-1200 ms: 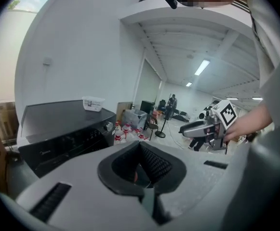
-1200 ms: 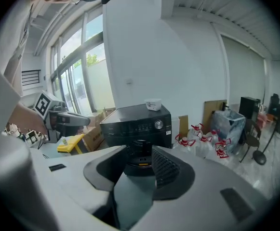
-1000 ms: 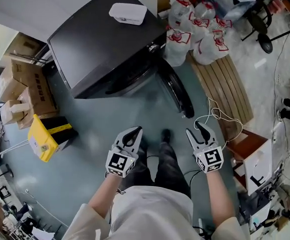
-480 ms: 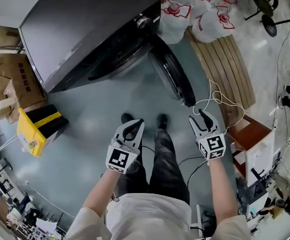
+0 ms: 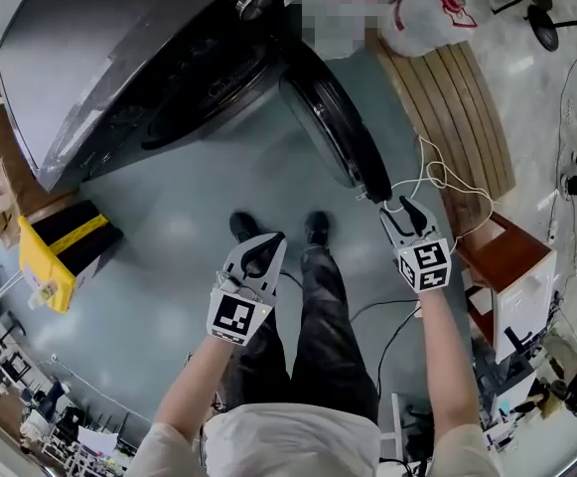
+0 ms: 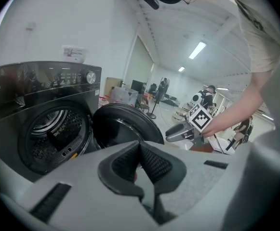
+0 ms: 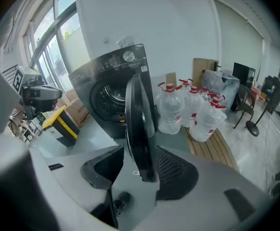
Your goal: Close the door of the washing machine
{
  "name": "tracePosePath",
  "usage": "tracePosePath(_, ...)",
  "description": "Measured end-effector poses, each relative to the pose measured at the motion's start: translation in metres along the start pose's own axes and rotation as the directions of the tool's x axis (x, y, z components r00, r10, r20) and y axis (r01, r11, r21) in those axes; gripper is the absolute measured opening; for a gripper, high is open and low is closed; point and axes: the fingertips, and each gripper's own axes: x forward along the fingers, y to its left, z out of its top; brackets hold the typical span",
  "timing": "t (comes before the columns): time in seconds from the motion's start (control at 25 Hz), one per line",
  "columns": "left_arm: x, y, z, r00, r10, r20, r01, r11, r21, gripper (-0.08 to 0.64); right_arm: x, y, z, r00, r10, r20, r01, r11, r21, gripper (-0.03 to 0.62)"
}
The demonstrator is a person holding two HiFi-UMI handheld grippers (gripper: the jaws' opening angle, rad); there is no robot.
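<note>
Right claw [image 7: 139, 170], jaws just opening wide, straddles the edge of the washing machine [image 5: 119, 58] door [image 7: 139, 119]; left claw [image 6: 140, 161] is pinched together, empty.

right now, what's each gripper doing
Left gripper: shut, nothing in it.
Right gripper: open, its jaws have just been opening; the door edge stands between them, not clamped.
</note>
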Motion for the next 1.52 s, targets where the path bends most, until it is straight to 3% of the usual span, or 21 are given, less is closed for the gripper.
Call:
tracePosePath(0.12,0.013,0.002,-0.015,1.000,0.009,-0.014,-0.010,1.000,-0.029,0.006,0.015,-0.015,-0.018,1.000,-0.002,-0.024,0.002,1.000,-0.004,0.221)
tracePosePath(0.32,0.028,0.009,-0.037,1.000,0.007,-0.014,-0.007,1.000,-0.002,0.006,0.042,-0.029,-0.036,0.999,0.007,-0.044,-0.008,1.000,-0.023,0.221)
tracePosePath(0.68,0.036,0.004,-0.075,0.999,0.001,-0.048,-0.001,1.000,-0.016,0.006,0.059,-0.027,-0.046,0.997,0.050,-0.058,-0.055,0.995,-0.087,0.219)
tracePosePath(1.0,0.036,-0.002,-0.092,0.999,0.007,-0.047,-0.008,0.999,-0.040,0.006,0.064,-0.018,-0.045,0.998,0.038,-0.043,-0.042,0.994,-0.096,0.157)
tracePosePath(1.2,0.027,0.010,-0.096,0.999,0.031,-0.039,-0.033,0.998,-0.058,0.006,0.069,-0.002,-0.049,0.998,0.037,-0.056,-0.043,0.993,-0.112,0.114)
tracePosePath(1.52,0.004,0.035,-0.100,0.995,0.093,-0.024,-0.095,0.990,-0.106,0.006,0.080,0.045,-0.052,0.993,0.081,-0.084,-0.089,0.990,-0.106,0.124)
